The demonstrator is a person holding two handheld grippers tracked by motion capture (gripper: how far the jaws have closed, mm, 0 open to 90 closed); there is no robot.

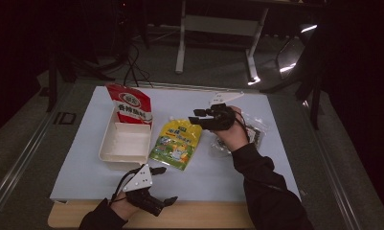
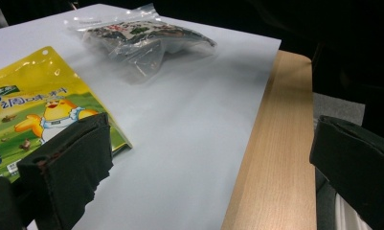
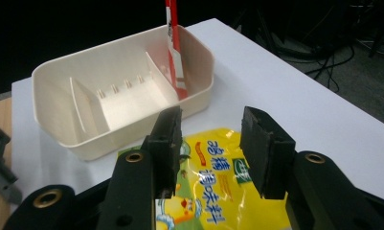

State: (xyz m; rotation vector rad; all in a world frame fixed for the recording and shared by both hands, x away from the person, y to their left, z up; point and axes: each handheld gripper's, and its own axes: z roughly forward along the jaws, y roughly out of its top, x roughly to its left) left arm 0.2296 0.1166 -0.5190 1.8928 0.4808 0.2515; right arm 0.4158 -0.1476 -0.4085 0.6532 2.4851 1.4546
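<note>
Left hand-held gripper (image 1: 166,184): nearest the high camera, at the worktop's near edge; jaws spread wide with nothing between them. In its own view the two black jaws are cut off by the bottom and side edges, one over the yellow pouch's corner, the other beyond the wooden edge.
Right hand-held gripper (image 1: 197,116): held above the top of the yellow pouch, jaws parted and pinching nothing. The hand and dark sleeve behind it cover part of the clear bag.
Yellow pouch (image 1: 176,142): lies flat on the white sheet, just beside the tray's right wall. In the right gripper view its upper part shows between and below the jaws; the lower part is hidden by the gripper body. Print is too small to read from above.
Clear bag (image 2: 141,40): dark contents, on the sheet's far right; seen whole in the left gripper view, mostly covered in the high view. Contents hard to make out.
Cream tray (image 1: 108,143): open, with inner dividers, on the left of the sheet.
Red pouch (image 1: 130,109): stands upright in the tray's far end; its top is cut off in the right gripper view.
Worktop (image 1: 218,215): wooden, bare along the near edge, otherwise under the white sheet (image 1: 180,103).
Surroundings: dark; table legs and cables beyond are dim.
</note>
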